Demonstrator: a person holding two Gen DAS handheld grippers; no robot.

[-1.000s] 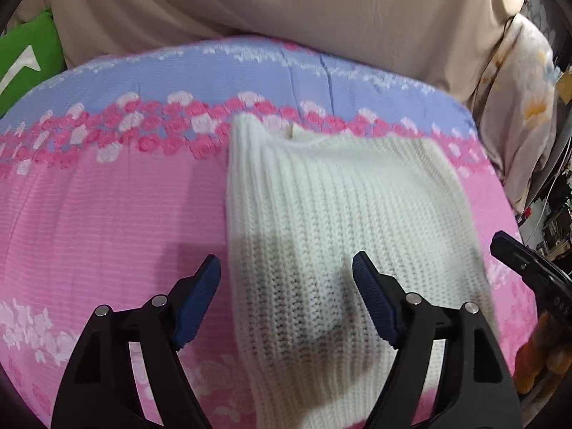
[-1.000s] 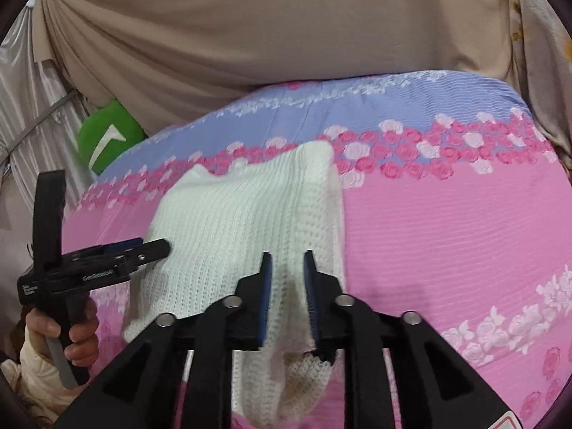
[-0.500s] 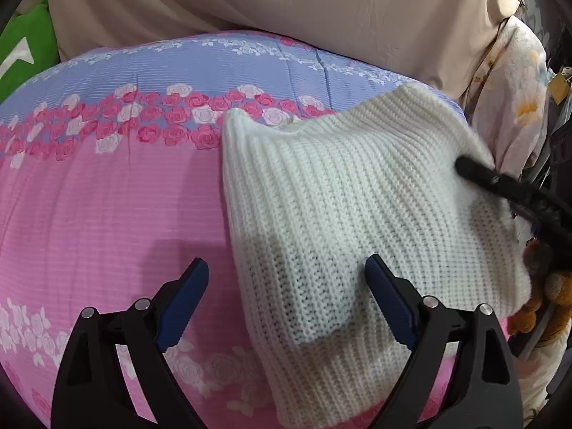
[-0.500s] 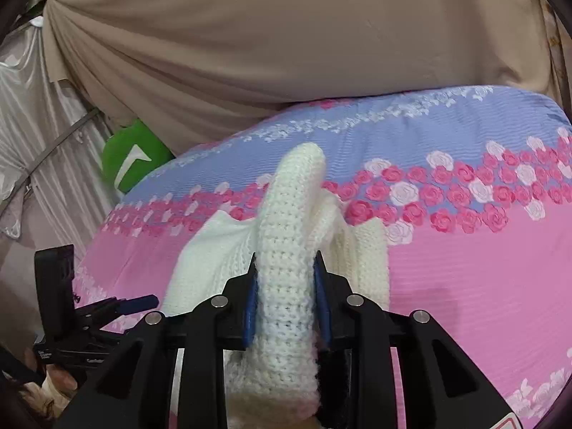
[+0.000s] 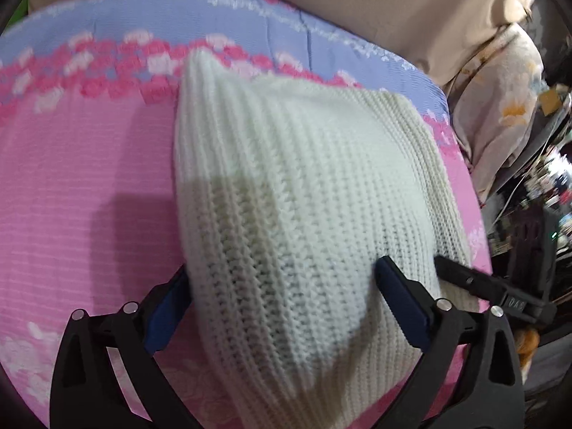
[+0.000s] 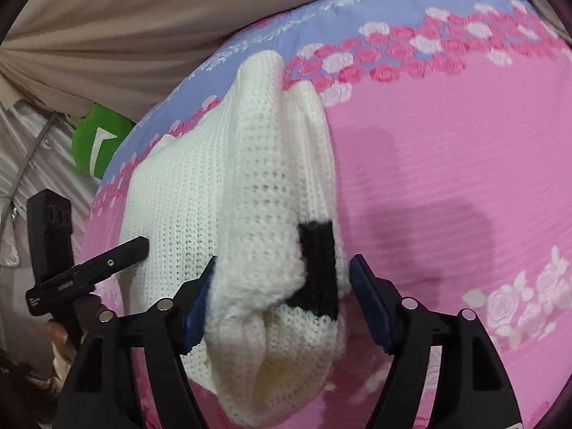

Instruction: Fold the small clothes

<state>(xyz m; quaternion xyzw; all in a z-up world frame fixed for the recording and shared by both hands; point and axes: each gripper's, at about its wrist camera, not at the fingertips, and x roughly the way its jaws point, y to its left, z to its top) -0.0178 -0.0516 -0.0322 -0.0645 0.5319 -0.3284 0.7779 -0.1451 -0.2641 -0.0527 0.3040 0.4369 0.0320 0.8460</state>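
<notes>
Now my right gripper (image 6: 282, 296) is letting go: half a second ago its jaws were pinching a fold of the sweater (image 5: 304, 193), and now they are standing wide apart with the knit bunched loosely between them. My left gripper (image 5: 282, 307) is sitting lower and closer to the cloth than before, and the white knit is filling much more of its view.

I am keeping my left gripper wide open too. Its blue pads (image 5: 400, 307) are standing on both sides of the near end of the sweater, and I cannot tell if they are touching it. In the left wrist view the tip of my right gripper (image 5: 493, 289) is poking in from the right, just beside the sweater's edge.

I am seeing the sweater (image 6: 257, 193) lying on the bed (image 6: 447, 164), folded over into a thick, long bundle. It is running from the pink part up to the band of roses near the blue part. A small black patch (image 6: 318, 268) is showing on the knit between my right jaws. A rounded fold is rising along the top of the bundle in the right wrist view.

In the right wrist view my left gripper (image 6: 89, 271) is pointing in from the left, with its tip at the sweater's left edge. A green cushion (image 6: 96, 143) is peeking out past the bed's far left corner, under a tan curtain (image 6: 143, 18). A flowered cloth (image 5: 500, 107) is hanging to the right of the bed in the left wrist view.
</notes>
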